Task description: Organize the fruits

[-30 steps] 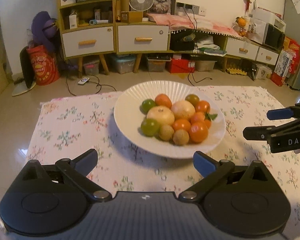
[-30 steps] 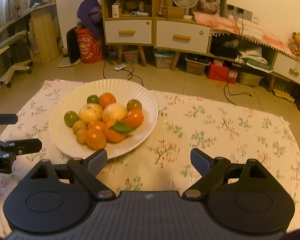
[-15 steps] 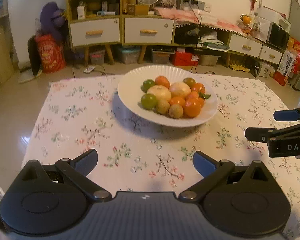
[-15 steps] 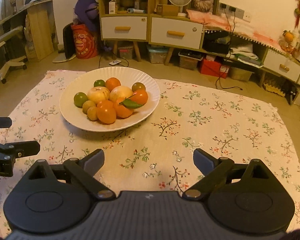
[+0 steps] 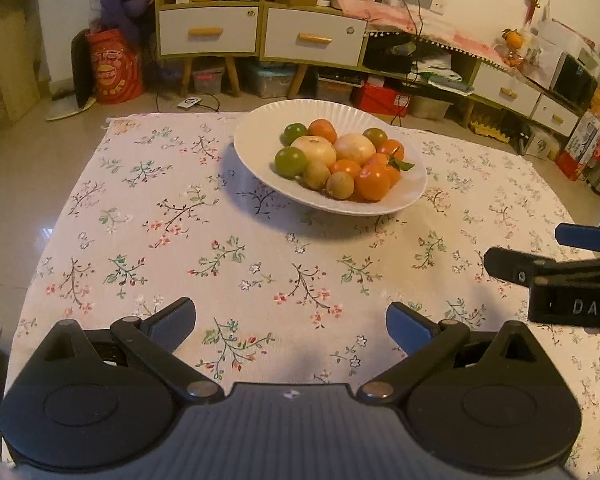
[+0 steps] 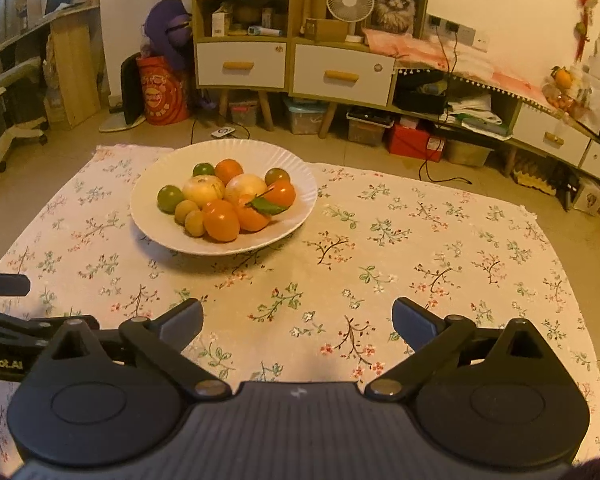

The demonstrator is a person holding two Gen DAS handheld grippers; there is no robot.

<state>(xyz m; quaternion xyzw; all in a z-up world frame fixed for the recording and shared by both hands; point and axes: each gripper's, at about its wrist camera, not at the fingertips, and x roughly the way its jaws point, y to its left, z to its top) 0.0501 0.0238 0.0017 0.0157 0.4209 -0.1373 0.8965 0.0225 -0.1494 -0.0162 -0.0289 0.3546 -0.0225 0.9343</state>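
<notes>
A white fluted plate [image 5: 260, 128] [image 6: 300, 184] stands on the flowered cloth, heaped with fruit: oranges [image 5: 372, 182] [image 6: 221, 220], green fruits [image 5: 290, 161] [image 6: 169, 198], two pale round ones [image 5: 315, 149] [image 6: 203, 189] and small brown ones [image 5: 340, 185] [image 6: 195, 223]. My left gripper [image 5: 288, 322] hangs open over bare cloth, well short of the plate. My right gripper [image 6: 298, 322] is also back from the plate, its jaws opening wide with nothing between them. Each gripper shows at the edge of the other's view.
The flowered cloth [image 5: 188, 216] [image 6: 420, 248] covers a low surface with tiled floor around it. Behind stand drawer cabinets [image 6: 292, 68], storage boxes [image 6: 414, 142], a red bag [image 5: 114, 66] and cables on the floor [image 6: 444, 178]. An office chair [image 6: 4, 100] is at far left.
Both grippers have drawn back from the plate, which now looks smaller and farther off in each view. The right jaws have spread slightly wider.
</notes>
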